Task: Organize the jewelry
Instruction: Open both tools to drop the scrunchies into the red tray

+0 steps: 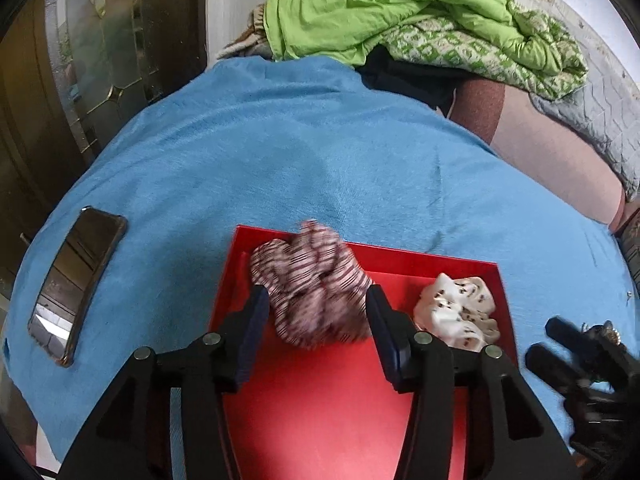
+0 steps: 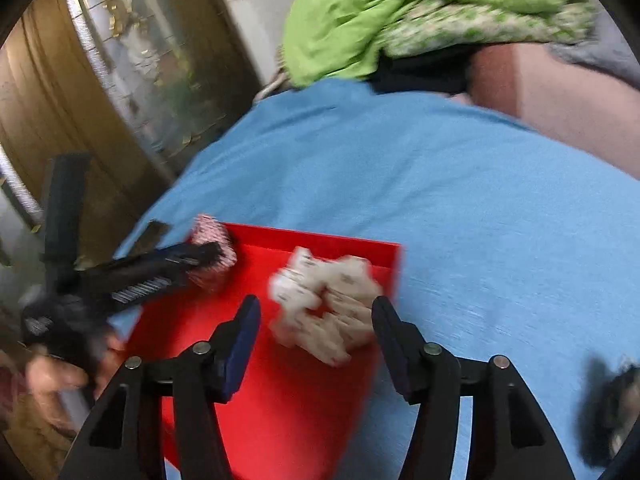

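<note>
phone (image 1: 76, 284) lies at left on the blue cloth (image 1: 320, 152). left gripper (image 1: 316, 312) is parted around the striped scrunchie (image 1: 316, 288) in the red tray (image 1: 320, 400), pads not pressing. right gripper (image 2: 316, 324) is parted around the white scrunchie (image 2: 324, 300), same tray.

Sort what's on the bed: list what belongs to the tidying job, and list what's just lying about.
Part of the job:
- red tray
- striped scrunchie, between the open fingers of the left hand-held gripper
- white spotted scrunchie, between the open fingers of the right hand-held gripper

Just lying about:
- phone
- green quilt
- blue towel under everything
</note>
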Demonstrator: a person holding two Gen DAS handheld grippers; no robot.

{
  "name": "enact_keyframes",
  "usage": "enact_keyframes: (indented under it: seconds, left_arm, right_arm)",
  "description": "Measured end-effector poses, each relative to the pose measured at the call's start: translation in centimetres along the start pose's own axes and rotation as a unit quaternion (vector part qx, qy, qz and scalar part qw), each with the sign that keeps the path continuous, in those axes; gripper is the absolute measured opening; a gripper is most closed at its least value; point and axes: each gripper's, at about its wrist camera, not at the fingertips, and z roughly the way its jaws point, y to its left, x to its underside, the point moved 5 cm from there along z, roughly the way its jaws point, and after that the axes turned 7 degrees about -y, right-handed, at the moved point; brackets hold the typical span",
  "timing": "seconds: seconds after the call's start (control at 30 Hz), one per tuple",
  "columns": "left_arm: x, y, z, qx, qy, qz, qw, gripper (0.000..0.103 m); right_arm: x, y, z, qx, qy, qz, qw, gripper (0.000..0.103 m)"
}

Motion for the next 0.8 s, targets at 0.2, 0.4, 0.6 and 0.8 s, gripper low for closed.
enact_keyframes:
  seconds: [0.2, 0.4, 0.6, 0.8]
  left_arm:
    - [1.3, -0.4, -3.2, 0.005, -0.016, -0.013, 0.9998, 0.052]
    - [2.7, -1.6, -4.7, 0.015, -0.012, -0.014, 0.9997, 0.052]
    - [4.0, -4.7, -5.8, 0.035, -0.009, -0.007, 0.9993, 0.052]
    - [4.7, -9.1, -7.0, 0.052, -0.006, 0.004, 0.9986, 0.052]
  right_arm:
    - [3.8, -1.1, 1.9, 0.065, 0.055, -0.015, 0.996, 0.025]
    - [4.7, -2.1, 1.4, 0.083, 0.067, 0.015, 0.994, 0.01]
    - [6.5, -5.3, -1.5, 0.107, 0.063, 0.066, 0.99, 0.009]
    - [8.0, -7.6, -3.9, 0.107, 0.057, 0.103, 0.987, 0.011]
